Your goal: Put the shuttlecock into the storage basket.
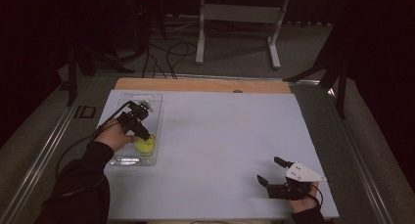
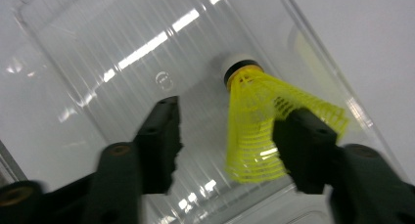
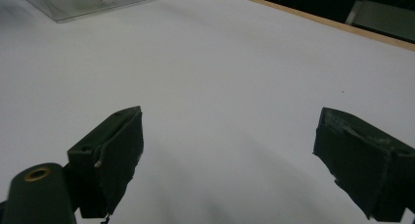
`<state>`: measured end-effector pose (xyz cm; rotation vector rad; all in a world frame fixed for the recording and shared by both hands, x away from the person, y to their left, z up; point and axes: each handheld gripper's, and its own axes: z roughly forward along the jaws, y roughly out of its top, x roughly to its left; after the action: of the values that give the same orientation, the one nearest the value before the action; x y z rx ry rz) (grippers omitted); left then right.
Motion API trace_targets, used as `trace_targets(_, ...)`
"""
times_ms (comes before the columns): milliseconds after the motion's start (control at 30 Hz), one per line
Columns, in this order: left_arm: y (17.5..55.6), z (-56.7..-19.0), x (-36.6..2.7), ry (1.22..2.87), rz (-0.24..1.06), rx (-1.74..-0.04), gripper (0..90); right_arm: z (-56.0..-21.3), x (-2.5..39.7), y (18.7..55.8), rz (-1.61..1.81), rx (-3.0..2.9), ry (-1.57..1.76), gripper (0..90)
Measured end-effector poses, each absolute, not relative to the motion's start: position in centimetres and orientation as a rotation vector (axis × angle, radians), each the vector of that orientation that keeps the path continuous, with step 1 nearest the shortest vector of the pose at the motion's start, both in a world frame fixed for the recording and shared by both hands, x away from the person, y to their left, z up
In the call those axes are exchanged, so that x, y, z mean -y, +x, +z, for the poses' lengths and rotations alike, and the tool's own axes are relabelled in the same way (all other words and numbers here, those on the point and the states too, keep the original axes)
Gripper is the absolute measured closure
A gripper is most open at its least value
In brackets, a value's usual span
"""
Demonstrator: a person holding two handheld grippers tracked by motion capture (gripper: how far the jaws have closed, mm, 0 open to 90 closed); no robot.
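While left gripper (image 2: 227, 131) hangs over clear tray (image 2: 88, 62), jaws spread wide, yellow shuttlecock (image 2: 264, 121) lies in tray between them, skirt against one jaw. Right gripper (image 1: 271, 171) released, over bare white table (image 1: 225, 136), well apart from tray.

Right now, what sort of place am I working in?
Probably a lab or recording workspace rather than a home. A white table with a wooden far edge stands on grey carpet, loose cables trail across the floor, a white metal stand frame sits behind, and dark curtains surround it.
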<state>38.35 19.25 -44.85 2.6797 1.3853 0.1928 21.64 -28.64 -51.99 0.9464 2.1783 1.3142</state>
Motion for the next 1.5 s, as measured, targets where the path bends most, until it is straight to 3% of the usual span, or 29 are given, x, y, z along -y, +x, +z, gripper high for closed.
trace_targets(133, 38.3, -43.9, -19.3, 2.646, 0.192, -1.385, 17.6, -52.0, 28.6, 21.6, 1.316, -2.176, 0.944, 11.5)
trace_targets(333, 38.1, -42.9, -19.2, 2.591, 0.220, -1.364, 13.8, -52.0, 28.6, 21.6, 1.314, -2.178, 0.942, 11.5)
trace_targets(467, 37.9, -42.8, -18.9, 2.604, 0.177, -1.310, 1.4, -52.0, 28.6, 21.6, 1.314, -2.178, 0.943, 11.5)
trace_targets(1500, 37.0, -41.4, -15.5, 2.571, 0.125, -1.072, 0.0, -52.0, 28.7, 21.7, 1.314, -2.181, 0.950, 11.5)
